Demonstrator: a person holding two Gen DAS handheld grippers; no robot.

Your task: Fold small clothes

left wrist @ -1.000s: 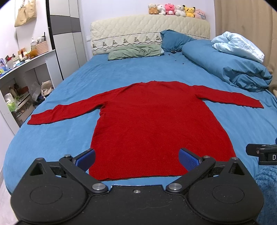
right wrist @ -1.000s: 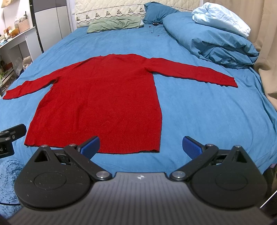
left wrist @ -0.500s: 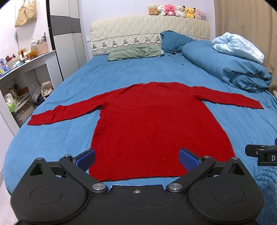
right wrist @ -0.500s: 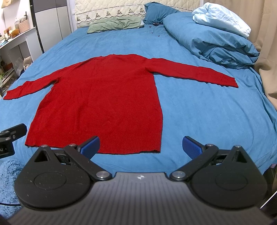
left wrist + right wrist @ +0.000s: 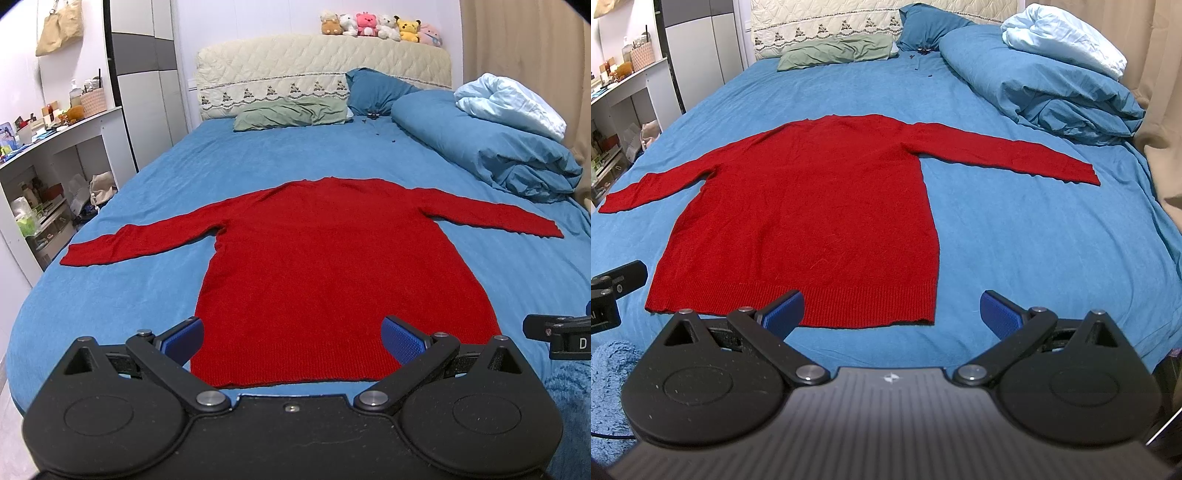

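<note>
On the blue bed sheet [image 5: 155,192], a red sweater [image 5: 332,266] is laid flat with both sleeves spread outward and its ribbed hem turned toward the cameras. Above the near edge of the bed, the left gripper [image 5: 291,338] is held with its jaws spread wide and nothing between them; in the left wrist view the hem is seen just beyond and between its blue pads [image 5: 183,338], so that the gripper is lined up with the middle of the hem, though contact cannot be confirmed. The right gripper [image 5: 892,308] is likewise released and empty; in the right wrist view its left pad is seen over the hem, while its right pad is seen over bare sheet, the sweater's right bottom corner lying between the two fingers. Each gripper is glimpsed at the edge of the other's view, the pair being held side by side. Farther back, a green pillow [image 5: 291,114] and a blue pillow [image 5: 373,90] are set against the quilted headboard [image 5: 321,62], and a bunched blue duvet [image 5: 1045,85] is heaped well apart from the right sleeve.
</note>
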